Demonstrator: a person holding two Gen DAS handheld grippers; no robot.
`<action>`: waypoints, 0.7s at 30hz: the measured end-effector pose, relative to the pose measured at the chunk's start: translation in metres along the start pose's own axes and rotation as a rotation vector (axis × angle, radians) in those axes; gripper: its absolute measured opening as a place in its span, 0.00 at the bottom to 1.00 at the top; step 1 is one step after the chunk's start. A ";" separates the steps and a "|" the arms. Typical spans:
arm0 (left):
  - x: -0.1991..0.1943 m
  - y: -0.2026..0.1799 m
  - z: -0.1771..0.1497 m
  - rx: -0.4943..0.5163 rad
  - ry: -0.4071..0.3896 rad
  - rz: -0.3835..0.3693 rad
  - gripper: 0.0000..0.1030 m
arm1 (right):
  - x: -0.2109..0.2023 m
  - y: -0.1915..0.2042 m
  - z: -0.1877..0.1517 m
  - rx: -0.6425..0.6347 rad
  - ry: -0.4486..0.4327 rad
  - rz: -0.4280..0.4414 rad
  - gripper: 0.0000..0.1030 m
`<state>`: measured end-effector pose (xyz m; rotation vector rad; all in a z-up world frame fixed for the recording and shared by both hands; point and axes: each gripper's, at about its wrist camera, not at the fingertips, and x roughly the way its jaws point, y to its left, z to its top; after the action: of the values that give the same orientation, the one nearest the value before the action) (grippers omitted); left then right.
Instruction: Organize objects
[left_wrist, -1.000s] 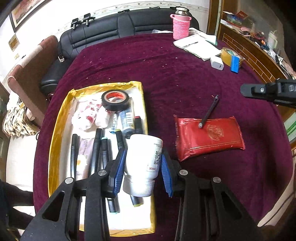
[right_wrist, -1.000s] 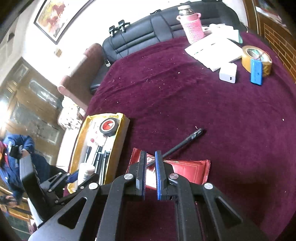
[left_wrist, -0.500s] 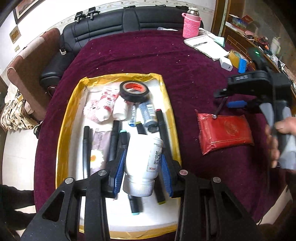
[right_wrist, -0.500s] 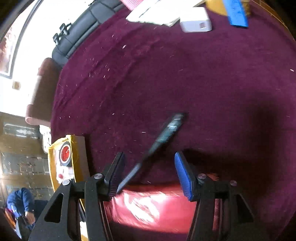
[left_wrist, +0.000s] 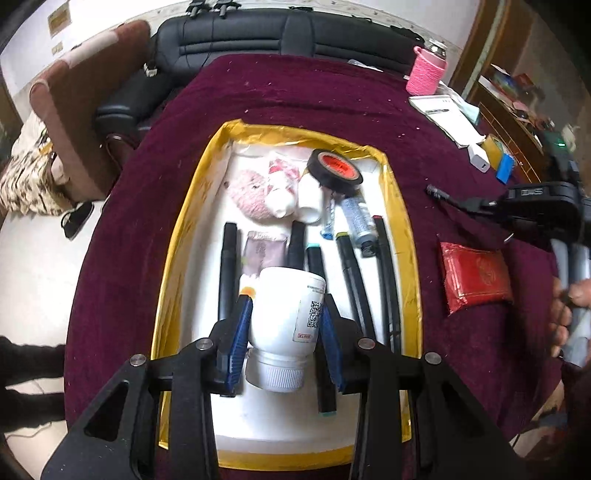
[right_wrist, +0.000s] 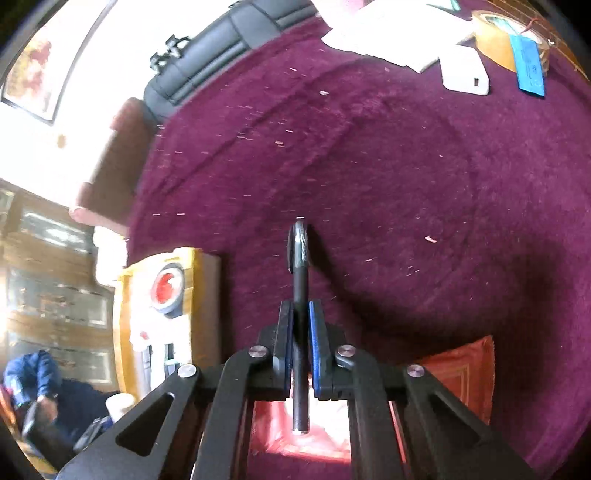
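Left gripper (left_wrist: 284, 334) fingers clamp white bottle (left_wrist: 286, 314), cap toward camera, over gold-rimmed tray (left_wrist: 177, 258), likely for placing | right gripper (right_wrist: 300, 325) fingers pinch black pen (right_wrist: 300, 295) lengthwise, above the cloth, red packet (left_wrist: 476, 278) untouched on tablecloth (right_wrist: 406, 184)

A black leather sofa (left_wrist: 280, 33) stands behind the maroon tablecloth (right_wrist: 388, 166). At the far right edge sit a pink knitted-sleeve flask (left_wrist: 426, 72), a notebook (left_wrist: 447, 116) and a white charger (right_wrist: 463, 72) — beside it, yellow tape (right_wrist: 496, 35).
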<state>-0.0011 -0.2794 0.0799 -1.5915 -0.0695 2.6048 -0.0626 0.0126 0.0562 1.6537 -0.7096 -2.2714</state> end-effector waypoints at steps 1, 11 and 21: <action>0.001 0.002 -0.002 -0.005 0.003 -0.001 0.33 | -0.003 0.004 -0.002 -0.010 0.000 0.015 0.07; 0.004 0.006 -0.017 -0.038 0.032 -0.040 0.33 | -0.014 0.042 -0.022 -0.119 0.013 0.062 0.07; 0.002 0.011 -0.019 -0.053 0.024 -0.054 0.33 | 0.007 0.048 -0.030 -0.255 0.095 -0.064 0.54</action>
<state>0.0144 -0.2904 0.0687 -1.6134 -0.1786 2.5639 -0.0411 -0.0385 0.0683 1.6689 -0.3340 -2.2004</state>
